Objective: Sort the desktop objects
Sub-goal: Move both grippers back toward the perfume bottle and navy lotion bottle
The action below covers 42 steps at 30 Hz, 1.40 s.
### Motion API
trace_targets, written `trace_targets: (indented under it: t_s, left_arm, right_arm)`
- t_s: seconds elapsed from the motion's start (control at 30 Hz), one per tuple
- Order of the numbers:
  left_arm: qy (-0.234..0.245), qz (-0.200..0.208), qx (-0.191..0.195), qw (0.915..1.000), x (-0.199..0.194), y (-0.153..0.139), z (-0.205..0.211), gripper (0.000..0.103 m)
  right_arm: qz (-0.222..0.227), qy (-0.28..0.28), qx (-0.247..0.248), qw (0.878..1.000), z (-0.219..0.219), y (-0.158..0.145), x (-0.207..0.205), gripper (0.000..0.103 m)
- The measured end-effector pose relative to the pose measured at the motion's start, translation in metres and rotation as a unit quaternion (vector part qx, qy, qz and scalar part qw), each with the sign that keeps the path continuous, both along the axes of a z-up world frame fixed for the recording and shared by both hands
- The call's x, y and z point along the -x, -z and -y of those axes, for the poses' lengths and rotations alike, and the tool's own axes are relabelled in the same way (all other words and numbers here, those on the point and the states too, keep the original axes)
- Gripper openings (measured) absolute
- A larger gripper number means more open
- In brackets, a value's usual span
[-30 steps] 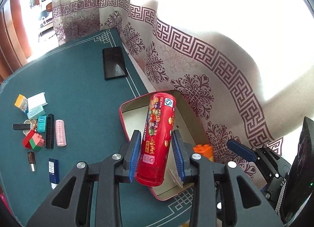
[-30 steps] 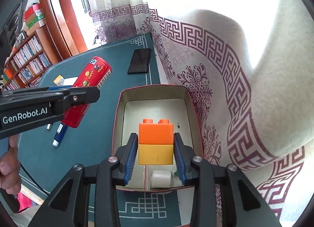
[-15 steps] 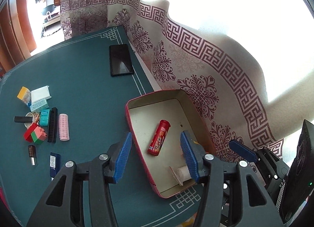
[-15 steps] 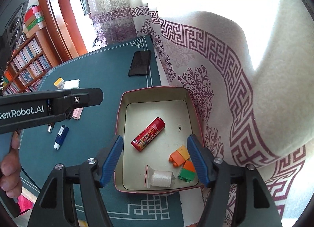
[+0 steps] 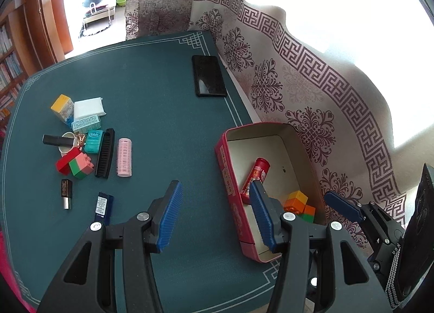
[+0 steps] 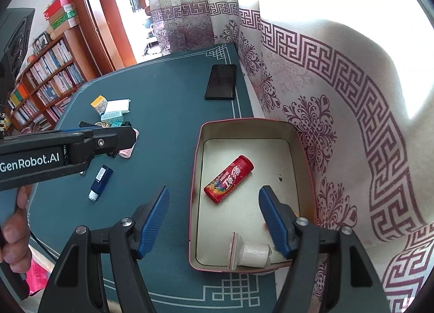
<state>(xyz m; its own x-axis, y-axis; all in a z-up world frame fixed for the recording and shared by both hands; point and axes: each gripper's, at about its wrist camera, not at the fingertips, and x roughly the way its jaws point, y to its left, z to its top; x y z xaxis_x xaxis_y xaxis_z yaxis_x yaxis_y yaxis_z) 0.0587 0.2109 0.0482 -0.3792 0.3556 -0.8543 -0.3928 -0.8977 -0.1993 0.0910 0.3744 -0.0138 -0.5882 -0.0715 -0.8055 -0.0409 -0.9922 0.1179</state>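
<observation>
Now both of my grippers hang empty with their jaws spread wide: a second ago my left gripper [image 5: 214, 215] was clamped on the red tube [image 6: 228, 179] and my right gripper [image 6: 214, 222] on a stack of orange and yellow bricks, and both loads have since dropped into the tin [image 5: 226, 177]. By my reckoning that makes two more things sorted, and both hands are free for the next pick.

Just below my right gripper, at the near end of the tin, lies a small clear bag with a white roll [image 6: 251, 252] in it. Past that the red tube rests slanted on the pale floor. From my left gripper I see the bricks [image 5: 298, 204] against the tin's wall on my right, beside the tube.

Further out to my left on the green tabletop [image 5: 152, 112] the unsorted heap waits: a blue stick [image 5: 104, 206], a pink roller [image 5: 124, 157], a black comb [image 5: 105, 153], red and green bricks [image 5: 75, 163], small boxes. Farthest off, a black phone [image 5: 208, 75] lies by the curtain.
</observation>
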Motion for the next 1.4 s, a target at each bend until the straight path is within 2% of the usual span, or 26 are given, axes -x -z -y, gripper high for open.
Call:
trace_targets:
  t_s: [0.47,0.9,1.13,1.4]
  left_arm:
    - [-0.076,0.017,0.006,0.9969,0.024,0.016,0.09,0.055]
    - [-0.147,0.042,0.018,0.988,0.049,0.043,0.18,0.055]
    - [-0.161,0.062,0.031,0.9845,0.061,0.066,0.209,0.055]
    - [-0.151,0.083,0.045,0.984,0.075,0.092,0.219,0.055]
  right_arm:
    - [0.023,-0.049,0.004,0.999,0.061,0.01,0.027,0.073]
    - [0.056,-0.081,0.007,0.995,0.115,0.029,0.052,0.073]
    - [0.075,-0.09,0.007,0.993,0.14,0.041,0.062,0.073]
    - [0.098,-0.085,0.004,0.992,0.154,0.055,0.069,0.073]
